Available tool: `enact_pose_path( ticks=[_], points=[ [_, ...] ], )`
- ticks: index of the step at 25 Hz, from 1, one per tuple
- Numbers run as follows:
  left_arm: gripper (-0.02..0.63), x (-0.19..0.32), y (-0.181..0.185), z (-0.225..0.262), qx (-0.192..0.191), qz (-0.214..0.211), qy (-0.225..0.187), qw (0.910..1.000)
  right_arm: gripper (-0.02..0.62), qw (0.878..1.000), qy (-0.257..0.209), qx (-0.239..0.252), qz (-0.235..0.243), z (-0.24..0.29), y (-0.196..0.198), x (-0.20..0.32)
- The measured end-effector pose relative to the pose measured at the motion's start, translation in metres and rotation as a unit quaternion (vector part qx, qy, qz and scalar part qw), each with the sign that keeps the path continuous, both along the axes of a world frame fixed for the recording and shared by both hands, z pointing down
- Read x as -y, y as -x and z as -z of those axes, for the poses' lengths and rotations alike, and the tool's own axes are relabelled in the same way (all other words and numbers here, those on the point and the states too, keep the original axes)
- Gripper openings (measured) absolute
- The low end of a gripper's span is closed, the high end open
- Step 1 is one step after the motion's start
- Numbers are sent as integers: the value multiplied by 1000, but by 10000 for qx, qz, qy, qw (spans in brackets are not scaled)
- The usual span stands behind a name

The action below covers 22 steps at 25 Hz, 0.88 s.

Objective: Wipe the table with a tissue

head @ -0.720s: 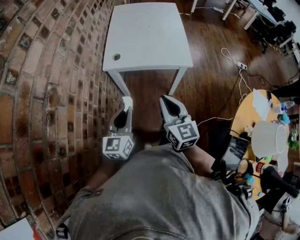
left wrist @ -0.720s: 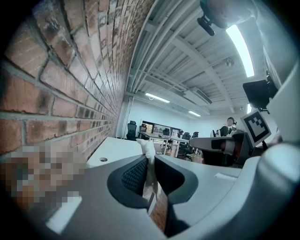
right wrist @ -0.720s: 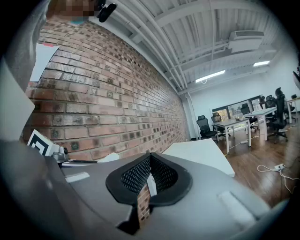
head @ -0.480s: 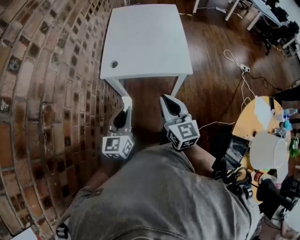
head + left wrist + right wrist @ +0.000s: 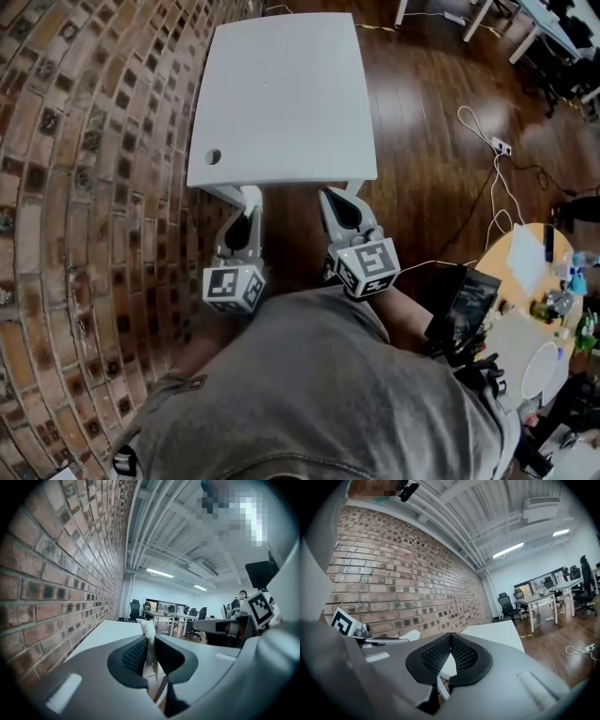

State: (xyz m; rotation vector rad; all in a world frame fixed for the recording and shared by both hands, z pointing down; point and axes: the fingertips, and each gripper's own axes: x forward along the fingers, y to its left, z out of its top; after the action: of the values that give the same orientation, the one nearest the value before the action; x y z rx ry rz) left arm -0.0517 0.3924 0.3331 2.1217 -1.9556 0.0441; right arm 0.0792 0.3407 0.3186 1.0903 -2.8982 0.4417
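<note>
A red-brown brick wall (image 5: 66, 206) is recorded along the left side. A white square desk (image 5: 281, 84) stands against it, with a small round hole (image 5: 214, 157) noted near its near left corner; the rest of the top is seen bare.

The left tool (image 5: 249, 197) is held at the desk's near edge, pointed toward it. In the left gripper view its jaws are seen closed on a white crumpled tissue (image 5: 148, 632), which is pinched between the dark ribbed pads and projects upward past the tips. The tissue is thus located in the left tool, at the near edge of the desk; contact with the desk top cannot be confirmed from any view.

The right tool (image 5: 337, 199) is held just beside the left one, also at the near edge. In the right gripper view its jaws are seen brought together, tip to tip, with nothing gripped between them.

The marker cubes of both tools are observed close to the person's grey shirt (image 5: 319, 394).

Further right, a dark wooden floor (image 5: 422, 112) is noted, with a white cable and power strip (image 5: 497, 145) lying on it. At the far right a round tan desk (image 5: 514, 267) carrying assorted small items is partly seen
</note>
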Motion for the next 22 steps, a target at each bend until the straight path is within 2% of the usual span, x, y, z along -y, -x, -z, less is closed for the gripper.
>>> enact_pose_path(
  ticks=[11,17,22],
  points=[
    [40,65,-4,-6,-31,174,133,9998,14,9997,188,-30,182,-10,-1,63],
    [40,97,24,-15,-52,243,115,9996,14,9995,236,-156,149,-18,18,95],
    [40,134,58,-19,-229,264,52,9994,14,9993,216,-308,88,-19,44,128]
  ],
)
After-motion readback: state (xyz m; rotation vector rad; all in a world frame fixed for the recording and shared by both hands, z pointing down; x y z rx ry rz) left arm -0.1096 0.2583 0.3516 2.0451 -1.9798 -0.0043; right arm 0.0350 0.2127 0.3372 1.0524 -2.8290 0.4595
